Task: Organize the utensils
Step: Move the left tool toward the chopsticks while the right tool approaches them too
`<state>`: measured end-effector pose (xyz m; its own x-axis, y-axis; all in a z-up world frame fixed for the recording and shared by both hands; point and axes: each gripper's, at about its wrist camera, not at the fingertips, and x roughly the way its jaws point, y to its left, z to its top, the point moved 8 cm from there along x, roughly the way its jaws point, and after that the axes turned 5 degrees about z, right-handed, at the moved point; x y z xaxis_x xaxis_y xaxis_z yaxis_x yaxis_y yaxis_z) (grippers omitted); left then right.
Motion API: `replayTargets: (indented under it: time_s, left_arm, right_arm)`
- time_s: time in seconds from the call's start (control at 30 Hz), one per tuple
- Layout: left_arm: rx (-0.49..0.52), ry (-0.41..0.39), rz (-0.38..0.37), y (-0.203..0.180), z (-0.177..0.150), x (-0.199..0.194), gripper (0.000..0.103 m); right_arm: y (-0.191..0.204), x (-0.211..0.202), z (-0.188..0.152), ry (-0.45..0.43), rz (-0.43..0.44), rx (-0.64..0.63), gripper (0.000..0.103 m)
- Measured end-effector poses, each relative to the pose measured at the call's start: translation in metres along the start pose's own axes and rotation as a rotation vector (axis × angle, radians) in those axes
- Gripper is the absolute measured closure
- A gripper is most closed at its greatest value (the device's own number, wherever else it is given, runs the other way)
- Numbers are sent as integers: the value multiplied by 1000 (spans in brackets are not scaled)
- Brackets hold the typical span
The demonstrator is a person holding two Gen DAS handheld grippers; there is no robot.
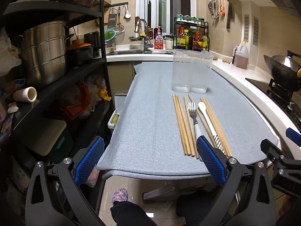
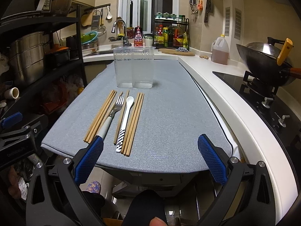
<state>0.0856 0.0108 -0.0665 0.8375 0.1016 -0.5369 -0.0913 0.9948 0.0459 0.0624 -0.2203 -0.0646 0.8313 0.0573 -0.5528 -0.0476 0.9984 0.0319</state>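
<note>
Several wooden chopsticks (image 1: 183,126) (image 2: 100,115) lie lengthwise on a grey cloth-covered table (image 1: 150,113) (image 2: 169,113). Among them rest a fork with a white handle (image 1: 193,115) (image 2: 112,113) and a white spoon with a striped handle (image 1: 207,120) (image 2: 125,120). Behind them stands a clear plastic two-compartment holder (image 1: 191,71) (image 2: 134,66), upright. My left gripper (image 1: 150,154) hovers open at the table's near edge, left of the utensils. Open too, my right gripper (image 2: 150,154) hangs over the near edge, right of the utensils. Neither holds anything.
A black shelf rack with steel pots (image 1: 43,50) (image 2: 26,56) stands to the left. A white counter (image 2: 235,98) with a wok (image 2: 263,64) on a stove runs along the right. A sink and faucet (image 1: 144,35) sit beyond the table. A person's legs and slipper (image 1: 119,196) are below.
</note>
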Motion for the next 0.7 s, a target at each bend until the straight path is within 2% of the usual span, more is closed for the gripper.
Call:
replayTargets:
  time_s: [0.33,0.37,0.47,0.7]
  left_arm:
    - [1,34,10,2,-10,34,8]
    - [-1,40,7,3,-11,37,8]
    - [-1,47,2,1,-13,47,8]
    - [29,33,-15,-14,-12,66,8]
  right_arm:
    - [-10,58,-17,57,5,44,6]
    - [-10,62,-18,60,6,45,14]
    - [-7,75,-24,88,19,35,28]
    - [-2,87,-35,90,23,-2,34]
